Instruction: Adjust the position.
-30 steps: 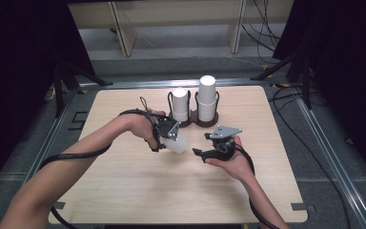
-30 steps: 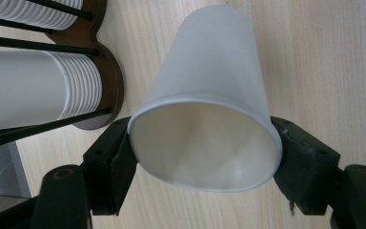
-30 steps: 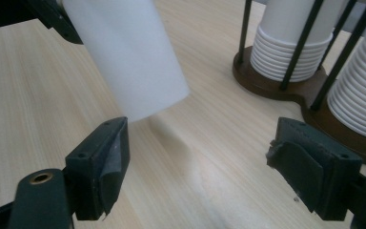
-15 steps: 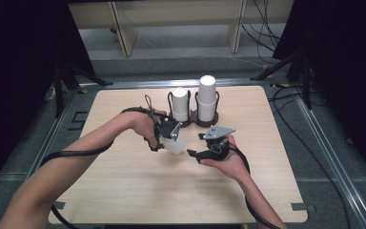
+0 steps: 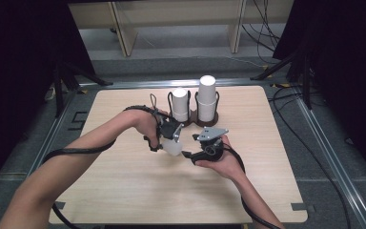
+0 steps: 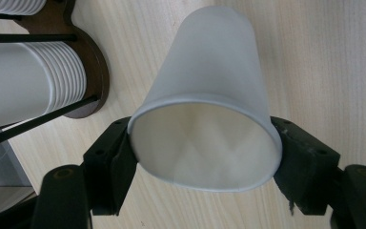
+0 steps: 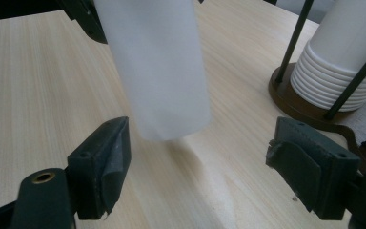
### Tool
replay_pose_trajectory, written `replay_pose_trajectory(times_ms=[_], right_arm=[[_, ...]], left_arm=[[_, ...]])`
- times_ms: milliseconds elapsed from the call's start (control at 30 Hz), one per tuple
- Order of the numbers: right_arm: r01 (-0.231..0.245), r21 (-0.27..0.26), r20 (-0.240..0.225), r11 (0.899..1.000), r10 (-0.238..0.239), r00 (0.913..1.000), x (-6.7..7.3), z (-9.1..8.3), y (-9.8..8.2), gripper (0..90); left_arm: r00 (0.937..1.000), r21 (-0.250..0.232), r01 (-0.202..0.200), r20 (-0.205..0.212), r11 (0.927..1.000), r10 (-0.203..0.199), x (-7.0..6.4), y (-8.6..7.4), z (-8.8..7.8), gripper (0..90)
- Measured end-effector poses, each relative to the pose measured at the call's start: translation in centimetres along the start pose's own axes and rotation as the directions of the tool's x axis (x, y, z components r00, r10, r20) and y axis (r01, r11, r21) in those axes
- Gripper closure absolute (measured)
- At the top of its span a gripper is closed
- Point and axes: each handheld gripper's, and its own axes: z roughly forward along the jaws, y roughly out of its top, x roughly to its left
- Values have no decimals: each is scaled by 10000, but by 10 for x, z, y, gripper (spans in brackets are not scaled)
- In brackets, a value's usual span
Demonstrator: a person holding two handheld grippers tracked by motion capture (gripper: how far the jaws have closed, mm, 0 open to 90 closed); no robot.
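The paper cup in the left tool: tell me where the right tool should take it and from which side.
Probably the closed bottom end of the paper cup. The left tool is shut on the rim, squeezing it oval, so the narrower base hangs free above the table. The right tool stands open just short of the base; bring it in level from that side so its pads close across the lower wall.

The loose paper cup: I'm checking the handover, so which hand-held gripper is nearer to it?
Left. The left hand-held gripper clamps the paper cup at its rim; the right hand-held gripper is open just short of its base.
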Motion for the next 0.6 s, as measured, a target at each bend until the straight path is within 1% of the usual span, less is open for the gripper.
replay_pose_trajectory(times_ms=[33, 167, 233, 267, 300, 333, 367, 400, 433, 467, 500, 567, 600], right_arm=[[81, 2, -29, 10000, -81, 10000, 1, 1, 0, 219], [168, 40, -111, 9999, -168, 9998, 3, 3, 2, 219], [137, 23, -76, 9999, -137, 9999, 3, 3, 2, 219], [261, -11, -117, 9997, -261, 9996, 3, 4, 2, 219], [257, 29, -139, 9997, -257, 9996, 4, 5, 2, 219], [271, 75, -192, 9996, -269, 9995, 4, 5, 3, 219], [347, -49, -155, 9994, -348, 9993, 5, 7, 4, 219], [431, -5, -157, 9991, -431, 9989, 6, 7, 4, 219], [473, -83, -149, 9988, -474, 9988, 6, 8, 5, 219], [473, -83, -149, 9988, -474, 9988, 6, 8, 5, 219], [405, -5, -262, 9992, -405, 9988, 7, 8, 5, 219], [474, -77, -219, 9988, -475, 9986, 8, 10, 6, 219], [474, -77, -219, 9988, -475, 9986, 8, 10, 6, 219]], left_arm=[[9999, 137, -137, 34, 9998, 137, 1, 1, -1, 288], [9997, 255, -228, 35, 9994, 227, 2, 2, -2, 289], [9995, 336, -301, 67, 9990, 299, 3, 3, -3, 288], [9995, 358, -301, 85, 9989, 299, 3, 3, -3, 288], [9997, 302, -251, 51, 9992, 250, 3, 4, -3, 288], [9996, 344, -280, 43, 9990, 279, 3, 4, -4, 288], [9995, 373, -305, 49, 9988, 303, 3, 5, -4, 288], [9994, 418, -329, 75, 9986, 326, 4, 5, -4, 288], [9994, 436, -331, 74, 9985, 328, 4, 6, -5, 288], [9994, 463, -345, 82, 9983, 342, 4, 7, -5, 288], [9992, 474, -402, 95, 9981, 398, 4, 7, -5, 288], [9992, 463, -386, 136, 9982, 380, 4, 8, -5, 288], [9989, 491, -412, 222, 9979, 402, 4, 8, -4, 288]])
